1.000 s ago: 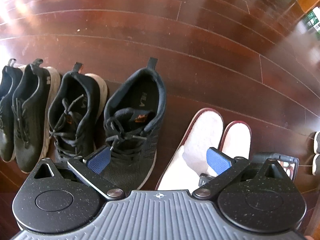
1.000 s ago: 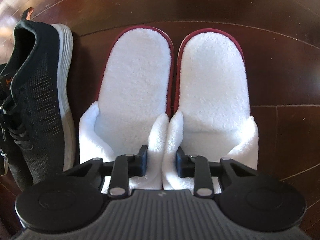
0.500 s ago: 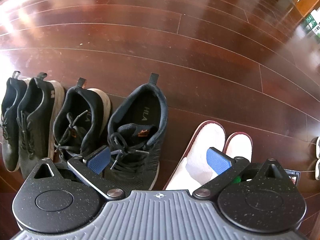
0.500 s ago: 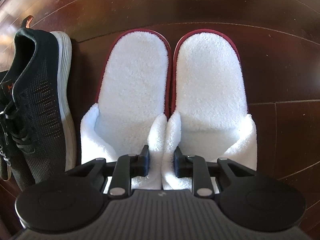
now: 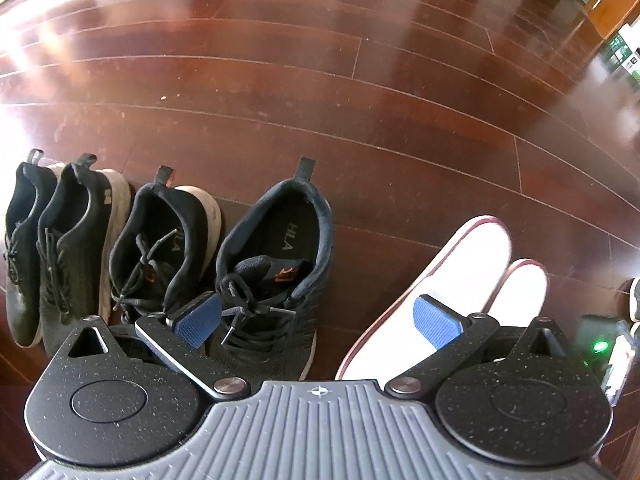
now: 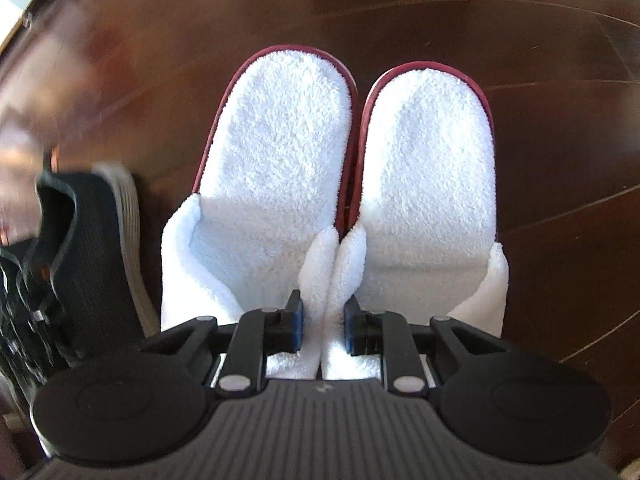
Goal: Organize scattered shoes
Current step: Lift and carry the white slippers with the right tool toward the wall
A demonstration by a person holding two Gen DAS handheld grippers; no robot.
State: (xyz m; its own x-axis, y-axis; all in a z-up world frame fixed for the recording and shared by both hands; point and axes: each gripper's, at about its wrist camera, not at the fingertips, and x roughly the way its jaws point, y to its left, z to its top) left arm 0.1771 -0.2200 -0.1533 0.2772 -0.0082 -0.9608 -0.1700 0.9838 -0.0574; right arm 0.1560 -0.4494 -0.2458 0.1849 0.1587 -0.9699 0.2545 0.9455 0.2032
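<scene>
Slippers (image 6: 344, 200) side by side, pinched at the inner edges by right gripper (image 6: 322, 328), seemingly lifted off floor (image 5: 320, 80), near sneakers (image 5: 160, 256) lined in row. Left gripper (image 5: 316, 318) spread wide, holding nothing. Probably mid-carry; next calls for setting the pair down aligned beside the row, then letting go.

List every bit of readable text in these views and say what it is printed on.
"FILA": insole of the dark sneaker nearest the slippers, the first letter partly hidden.
Partial letters, probably the same brand: insole of the neighbouring black sneaker.
Green signs far right: too blurred.
White slippers: no text.
</scene>
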